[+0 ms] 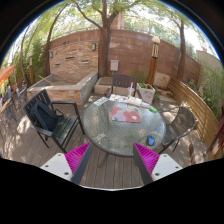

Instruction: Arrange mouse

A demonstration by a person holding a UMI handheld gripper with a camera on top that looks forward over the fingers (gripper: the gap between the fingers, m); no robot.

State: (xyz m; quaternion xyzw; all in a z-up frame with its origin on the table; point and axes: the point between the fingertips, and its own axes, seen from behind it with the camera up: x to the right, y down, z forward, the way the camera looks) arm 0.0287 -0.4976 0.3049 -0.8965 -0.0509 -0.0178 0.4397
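My gripper (112, 160) is spread wide, holding nothing, above the deck; the round glass table (100, 130) (papers on it) sits beyond its fingers.

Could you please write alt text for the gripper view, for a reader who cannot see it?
The gripper is held open above a wooden deck, its fingers apart, facing a round glass patio table some way ahead that holds a reddish flat item and a small blue cup. A dark chair stands beside the table, with a brick wall and trees behind.
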